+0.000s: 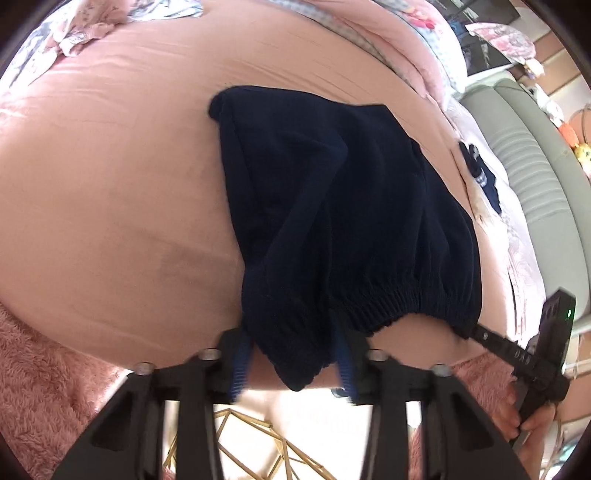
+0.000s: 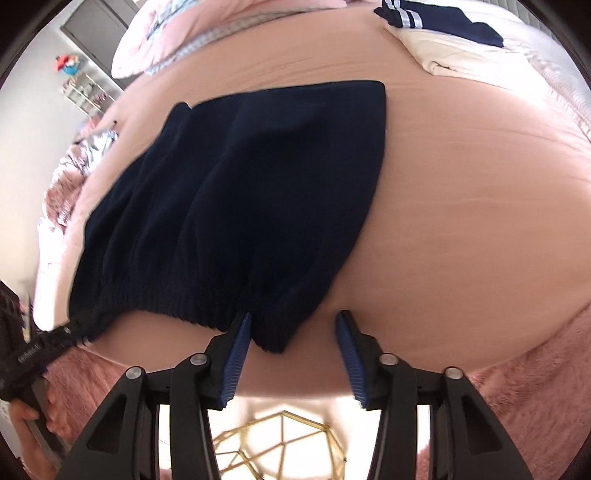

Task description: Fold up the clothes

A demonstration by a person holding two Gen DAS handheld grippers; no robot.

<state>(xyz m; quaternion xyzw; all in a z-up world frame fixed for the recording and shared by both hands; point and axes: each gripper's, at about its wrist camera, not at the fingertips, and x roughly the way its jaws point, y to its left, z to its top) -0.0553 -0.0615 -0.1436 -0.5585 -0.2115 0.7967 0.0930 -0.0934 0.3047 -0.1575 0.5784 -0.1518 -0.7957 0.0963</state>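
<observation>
A dark navy garment with a gathered elastic waistband lies flat on the pink bed sheet, waistband at the near edge. My left gripper has one waistband corner bunched between its blue pads, and the cloth touches both. In the right wrist view the same garment spreads out to the left, and my left gripper bites its far corner. My right gripper straddles the other waistband corner. The cloth rests against the left pad, with a gap to the right one. From the left wrist view, my right gripper meets the waistband's end.
Folded navy and white clothes lie at the back of the bed beside a pink duvet. A fluffy pink blanket covers the near bed edge. A gold wire frame stands on the floor below. A grey padded headboard runs along the right.
</observation>
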